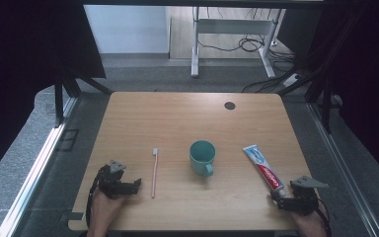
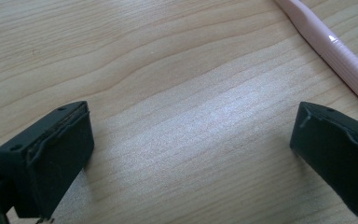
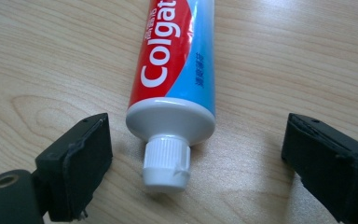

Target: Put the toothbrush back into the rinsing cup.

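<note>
Right gripper view has the toothpaste tube (image 3: 177,65) lying flat on the counter (image 3: 51,56), its white cap (image 3: 166,163) between the wide-spread jaws of the right gripper (image 3: 196,158), neither pad touching. A close on that small ribbed cap could make the tube pivot or squirt free; a grip on the shoulder seems safer. Seen from above, the tube sits at five o'clock of the teal cup (image 1: 202,157), with that hand low at the near edge. At the cup's eight o'clock the left gripper (image 1: 128,186), equally wide and empty, hovers beside the pink toothbrush (image 1: 154,173) and might nudge it.
</note>
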Demonstrator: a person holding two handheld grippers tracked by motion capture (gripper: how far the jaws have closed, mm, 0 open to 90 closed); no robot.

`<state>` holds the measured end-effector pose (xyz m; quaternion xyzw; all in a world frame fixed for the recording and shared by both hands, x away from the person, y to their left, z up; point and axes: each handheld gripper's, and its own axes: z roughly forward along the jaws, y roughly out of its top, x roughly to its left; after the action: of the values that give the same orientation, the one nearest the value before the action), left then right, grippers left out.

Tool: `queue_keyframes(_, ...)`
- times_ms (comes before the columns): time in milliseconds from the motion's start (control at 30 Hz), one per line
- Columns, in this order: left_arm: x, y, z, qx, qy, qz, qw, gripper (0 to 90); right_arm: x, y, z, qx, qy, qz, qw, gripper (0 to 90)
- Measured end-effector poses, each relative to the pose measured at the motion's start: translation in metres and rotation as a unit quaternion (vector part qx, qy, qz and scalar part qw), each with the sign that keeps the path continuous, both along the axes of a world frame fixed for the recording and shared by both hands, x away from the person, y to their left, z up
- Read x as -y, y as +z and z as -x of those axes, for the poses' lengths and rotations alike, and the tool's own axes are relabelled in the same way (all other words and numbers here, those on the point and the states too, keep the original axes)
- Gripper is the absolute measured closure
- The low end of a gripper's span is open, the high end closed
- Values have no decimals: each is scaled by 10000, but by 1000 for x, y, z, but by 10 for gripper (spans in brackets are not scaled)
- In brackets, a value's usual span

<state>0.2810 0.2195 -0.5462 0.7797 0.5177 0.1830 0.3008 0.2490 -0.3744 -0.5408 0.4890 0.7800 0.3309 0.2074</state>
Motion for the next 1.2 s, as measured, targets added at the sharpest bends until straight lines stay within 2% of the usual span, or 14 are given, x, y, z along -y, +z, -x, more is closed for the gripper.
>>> queue_keyframes(167,1,0,1,2,71,17,10000,0,0,0,1,-3,51,8,10000,73)
queue_keyframes(633,1,0,1,-1,71,28,10000,0,0,0,2,-7,64,4,10000,73)
queue_keyframes(967,7,7,-1,-220,-136,-74,9996,58,0,0,2,-8,67,4,10000,73)
queue_keyframes(1133,7,10,-3,-335,-169,-44,9993,86,0,0,2,-8,69,3,10000,73)
queue_keyframes(1200,7,12,-4,-454,-217,-7,9987,96,0,0,1,-8,71,3,10000,73)
